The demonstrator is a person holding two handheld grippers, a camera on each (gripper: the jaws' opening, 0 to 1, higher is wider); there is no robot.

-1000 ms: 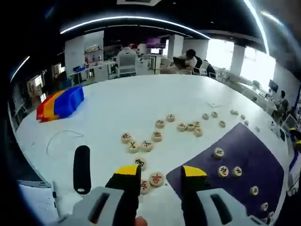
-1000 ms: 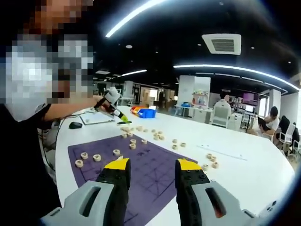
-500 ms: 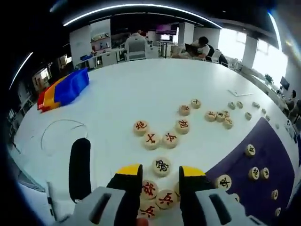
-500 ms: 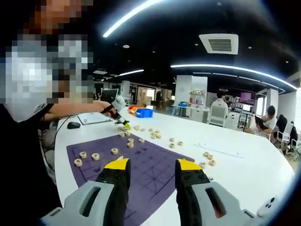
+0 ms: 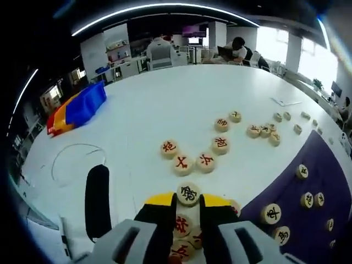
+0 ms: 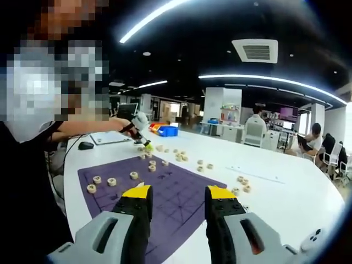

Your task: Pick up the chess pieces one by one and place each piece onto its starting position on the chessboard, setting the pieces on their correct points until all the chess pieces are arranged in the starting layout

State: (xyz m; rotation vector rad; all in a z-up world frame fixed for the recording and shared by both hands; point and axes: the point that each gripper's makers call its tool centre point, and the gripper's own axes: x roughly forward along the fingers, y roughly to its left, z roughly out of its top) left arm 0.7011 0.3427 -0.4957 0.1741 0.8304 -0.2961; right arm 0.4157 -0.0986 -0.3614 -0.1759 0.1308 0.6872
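Round wooden chess pieces lie loose on the white table [image 5: 165, 99], several in a cluster [image 5: 182, 164]. The purple chessboard mat [image 5: 330, 165] at the right carries several pieces [image 5: 272, 213]. My left gripper [image 5: 187, 204] is low over the nearest pile, its yellow-tipped jaws drawn in on a red-marked piece [image 5: 183, 224]. A black-marked piece [image 5: 188, 193] sits just past the tips. My right gripper [image 6: 175, 192] hangs open and empty above the mat [image 6: 176, 176]. Far off in the right gripper view, a hand holds the left gripper [image 6: 144, 144] down at the loose pieces [image 6: 165, 157].
A black oblong pad [image 5: 98, 201] lies left of my left gripper, beside a cable loop [image 5: 71, 162]. Red, orange and blue bins [image 5: 74, 110] stand at the table's far left. A black mouse [image 6: 87, 146] and a person's arm [image 6: 82, 129] are near the mat's corner.
The left gripper has moved down and forward into the pile of pieces, and its jaws have narrowed around the red-marked piece. The right gripper has stayed open in place.
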